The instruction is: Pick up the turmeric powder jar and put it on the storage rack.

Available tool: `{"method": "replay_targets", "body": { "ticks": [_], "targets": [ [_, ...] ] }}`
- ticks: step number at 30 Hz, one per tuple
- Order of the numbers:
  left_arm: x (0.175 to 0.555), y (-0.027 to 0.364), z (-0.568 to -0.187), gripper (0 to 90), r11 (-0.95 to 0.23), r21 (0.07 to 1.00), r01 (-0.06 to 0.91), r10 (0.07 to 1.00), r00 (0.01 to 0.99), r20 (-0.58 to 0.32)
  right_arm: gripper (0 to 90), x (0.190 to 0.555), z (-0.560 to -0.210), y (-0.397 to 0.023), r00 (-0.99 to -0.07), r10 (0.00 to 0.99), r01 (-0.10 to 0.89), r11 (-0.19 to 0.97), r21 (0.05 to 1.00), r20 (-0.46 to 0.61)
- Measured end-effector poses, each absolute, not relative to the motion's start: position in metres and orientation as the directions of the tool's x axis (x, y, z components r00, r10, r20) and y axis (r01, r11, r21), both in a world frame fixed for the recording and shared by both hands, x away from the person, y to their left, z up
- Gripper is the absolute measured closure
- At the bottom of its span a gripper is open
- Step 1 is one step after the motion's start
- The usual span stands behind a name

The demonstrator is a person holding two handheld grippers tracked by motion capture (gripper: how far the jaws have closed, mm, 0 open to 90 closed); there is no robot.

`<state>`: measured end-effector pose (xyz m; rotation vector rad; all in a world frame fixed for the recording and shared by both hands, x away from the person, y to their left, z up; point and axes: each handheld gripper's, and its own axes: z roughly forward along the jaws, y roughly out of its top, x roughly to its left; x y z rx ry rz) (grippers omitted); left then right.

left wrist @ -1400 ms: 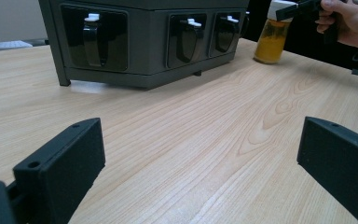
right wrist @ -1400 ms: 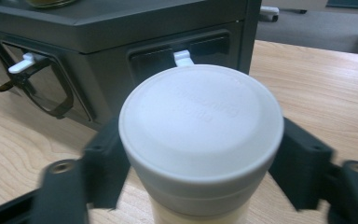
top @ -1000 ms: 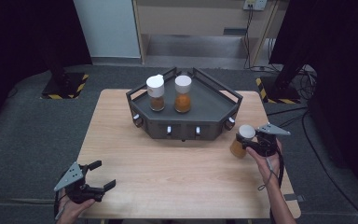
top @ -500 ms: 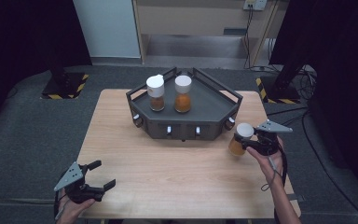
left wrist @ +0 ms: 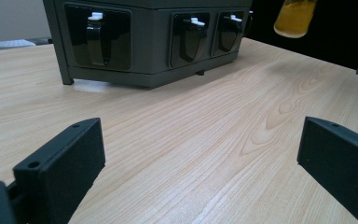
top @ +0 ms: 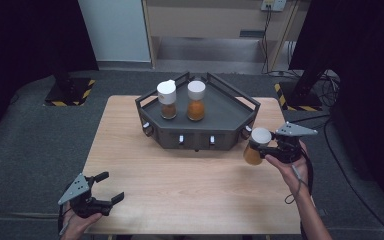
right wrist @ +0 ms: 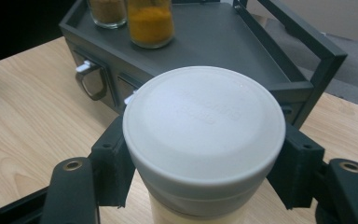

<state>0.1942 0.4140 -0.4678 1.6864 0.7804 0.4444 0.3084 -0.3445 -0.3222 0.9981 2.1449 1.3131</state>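
The right gripper (top: 266,148) pinches a white-lidded spice jar (top: 256,146) between its jaws, clear of the tabletop (top: 190,175), at four o'clock from the dark rack (top: 220,120). At seven o'clock, the left gripper (top: 106,187) rests with jaws spread, holding nothing.

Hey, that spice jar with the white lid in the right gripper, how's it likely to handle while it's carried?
The spice jar looks rigid, so the right gripper probably won't deform it. Its smooth, glassy body may slip in the grip below the lid. Being tall and narrow, it could tip when set down.
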Motion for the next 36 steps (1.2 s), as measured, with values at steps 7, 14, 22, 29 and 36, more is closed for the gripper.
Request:
{"method": "replay_targets", "body": {
  "ticks": [7, 14, 22, 29, 36],
  "targets": [
    [0.195, 0.414, -0.468, 0.0, -0.109, 0.959, 0.263, 0.699, 0.706, -0.115, 33.2, 0.312, -0.304, -0.339, -0.673, 0.74, 0.347, 0.311, 0.885, 0.003],
    [0.195, 0.414, -0.469, 0.0, -0.108, 0.958, 0.265, 0.697, 0.707, -0.117, 33.3, 0.318, -0.289, -0.331, -0.693, 0.721, 0.34, 0.333, 0.879, -0.005],
    [0.195, 0.414, -0.469, 0.0, -0.106, 0.958, 0.266, 0.697, 0.707, -0.119, 33.3, 0.326, -0.271, -0.323, -0.711, 0.703, 0.332, 0.34, 0.88, -0.003],
    [0.195, 0.415, -0.469, 0.0, -0.106, 0.958, 0.265, 0.697, 0.707, -0.118, 33.3, 0.336, -0.258, -0.317, -0.716, 0.698, 0.338, 0.336, 0.879, 0.008],
    [0.195, 0.415, -0.469, 0.0, -0.104, 0.959, 0.265, 0.697, 0.707, -0.12, 33.3, 0.349, -0.248, -0.309, -0.715, 0.699, 0.344, 0.328, 0.88, 0.019]
  ]
}}
